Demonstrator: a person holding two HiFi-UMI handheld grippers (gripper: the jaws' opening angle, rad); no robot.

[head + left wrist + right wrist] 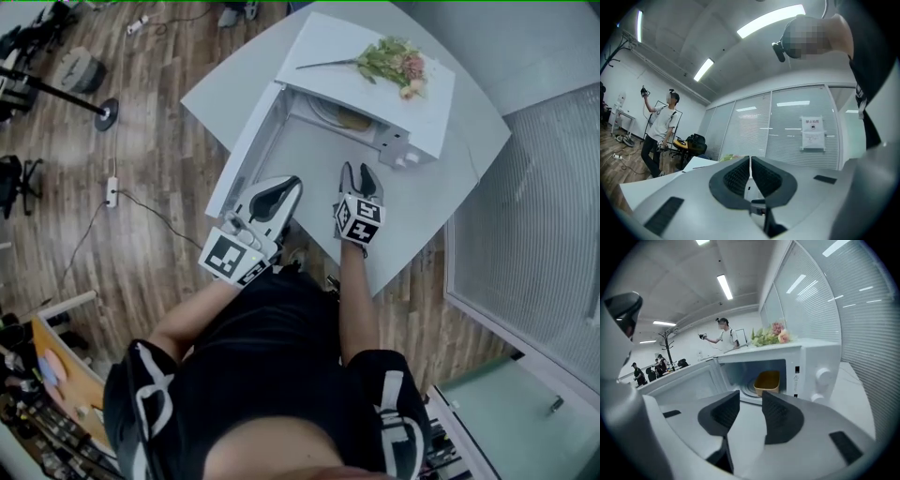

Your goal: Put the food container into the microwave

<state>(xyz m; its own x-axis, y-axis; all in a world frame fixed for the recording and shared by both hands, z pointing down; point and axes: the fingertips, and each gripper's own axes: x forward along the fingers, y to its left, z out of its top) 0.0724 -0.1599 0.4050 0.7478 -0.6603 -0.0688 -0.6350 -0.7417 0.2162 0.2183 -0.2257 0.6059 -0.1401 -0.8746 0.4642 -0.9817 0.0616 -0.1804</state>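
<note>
The yellow food container [767, 382] sits inside the white microwave [808, 363], on the turntable. In the head view only a sliver of the container [352, 119] shows in the cavity. The microwave door [249, 148] hangs wide open to the left. My right gripper [751, 398] faces the cavity from a short way back over the table, open, with nothing between its jaws. It appears in the head view as the right gripper [360, 172]. My left gripper [287, 186] hovers by the open door's lower end. In its own view the left gripper [750, 158] is shut and empty, tilted up toward the glass wall.
A bunch of flowers [397, 64] lies on the microwave's top. The white table [422, 202] ends close in front of the person and at the right, beside a glass partition [534, 216]. A stand [105, 113] and cables lie on the wooden floor. People stand in the background [658, 133].
</note>
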